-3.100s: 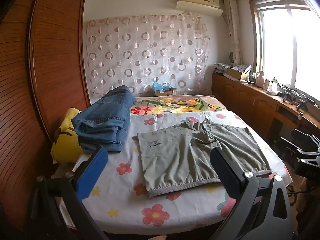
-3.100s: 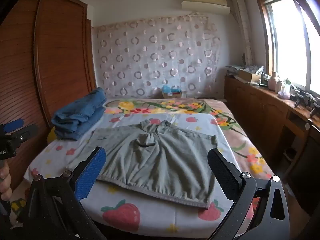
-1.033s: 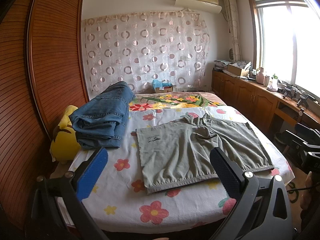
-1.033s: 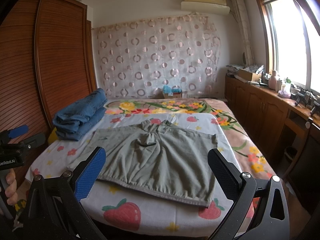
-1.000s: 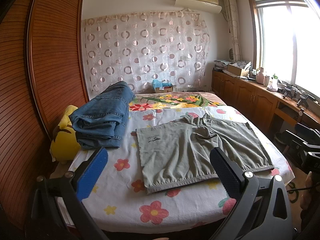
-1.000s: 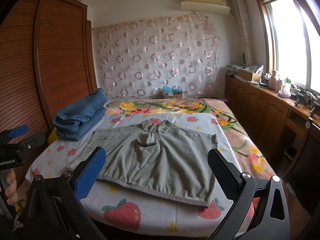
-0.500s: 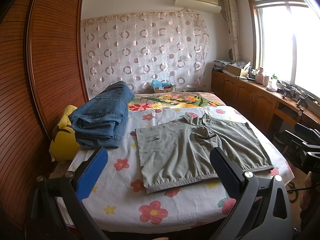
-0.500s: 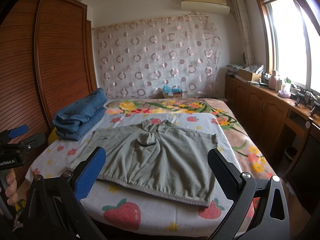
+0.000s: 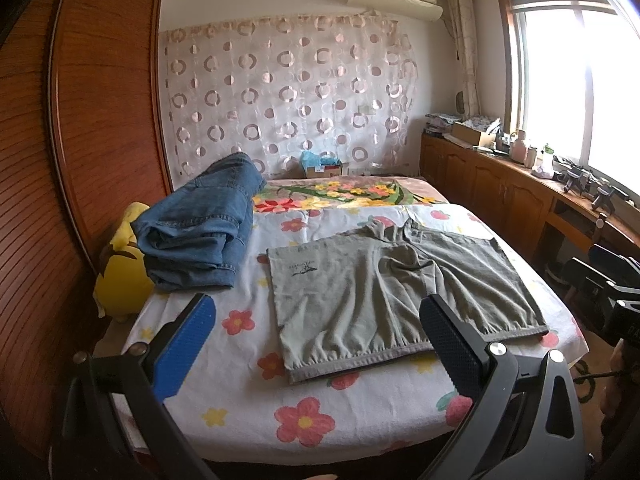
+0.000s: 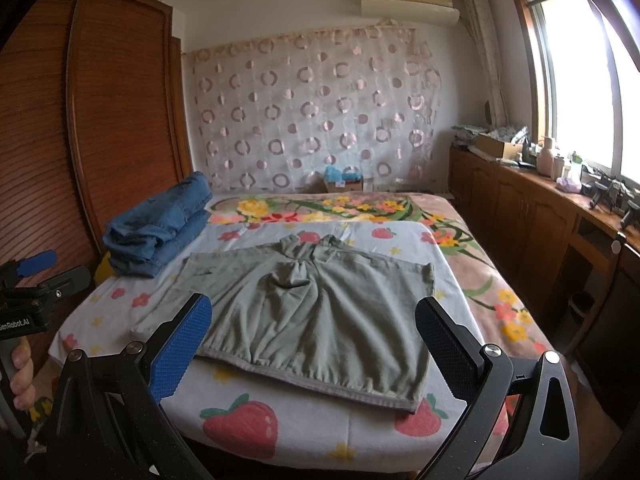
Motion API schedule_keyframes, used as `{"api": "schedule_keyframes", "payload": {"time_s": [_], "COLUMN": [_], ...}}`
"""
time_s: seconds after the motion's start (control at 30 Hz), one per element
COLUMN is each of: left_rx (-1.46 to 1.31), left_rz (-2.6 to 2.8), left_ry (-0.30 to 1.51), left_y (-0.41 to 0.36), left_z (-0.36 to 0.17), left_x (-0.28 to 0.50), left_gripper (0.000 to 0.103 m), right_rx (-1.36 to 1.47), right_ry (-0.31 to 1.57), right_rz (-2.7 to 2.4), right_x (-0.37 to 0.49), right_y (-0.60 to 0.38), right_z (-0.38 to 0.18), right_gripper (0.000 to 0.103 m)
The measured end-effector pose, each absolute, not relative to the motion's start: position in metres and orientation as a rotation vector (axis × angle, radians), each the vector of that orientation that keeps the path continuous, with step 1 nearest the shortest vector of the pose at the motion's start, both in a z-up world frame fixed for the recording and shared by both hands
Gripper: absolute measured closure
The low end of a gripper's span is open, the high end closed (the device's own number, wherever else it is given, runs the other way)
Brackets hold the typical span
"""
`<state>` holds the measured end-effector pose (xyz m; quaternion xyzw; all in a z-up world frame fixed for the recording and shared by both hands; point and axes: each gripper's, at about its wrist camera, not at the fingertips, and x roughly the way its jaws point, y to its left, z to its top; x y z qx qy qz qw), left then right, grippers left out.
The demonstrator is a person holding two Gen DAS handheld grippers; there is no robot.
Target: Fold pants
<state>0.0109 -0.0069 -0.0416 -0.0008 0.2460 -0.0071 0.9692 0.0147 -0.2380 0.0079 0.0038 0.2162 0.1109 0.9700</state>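
Denim jeans (image 9: 200, 232) stacked beside grey pants (image 9: 392, 292) on bed (image 9: 248, 396).

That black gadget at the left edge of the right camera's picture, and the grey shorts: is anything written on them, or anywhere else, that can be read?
"enRobot.AI": white letters on the black body of the left gripper, cut off at the picture's edge.
Grey shorts: a small dark logo with a line of text, too small to read.
Cardboard box at the head of the bed: a label, too blurred to read.
Nothing else legible.
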Motion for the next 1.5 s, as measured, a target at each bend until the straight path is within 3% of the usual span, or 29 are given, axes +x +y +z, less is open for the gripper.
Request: {"api": "schedule_keyframes", "payload": {"time_s": [0.77, 1.23, 1.5], "left_rx": [-0.046, -0.125, -0.181], "left_rz": [-0.050, -0.083, -0.121], "left_ry": [0.703, 0.752, 0.757], "left_y": [0.014, 0.049, 0.062], "left_z": [-0.092, -0.115, -0.121], "left_x": [0.047, 0.064, 0.070], "left_gripper": [0.000, 0.001, 0.018], "right_rx": [-0.059, -0.052, -0.101], "right_ry": [0.668, 0.708, 0.757], "right_rz": [0.094, 0.108, 0.093], "right_x": [0.060, 0.067, 0.077], "right_y": [-0.272, -0.294, -0.297], "right_z": [-0.057, -0.074, -0.087], "right_gripper": [0.000, 0.000, 0.000]}}
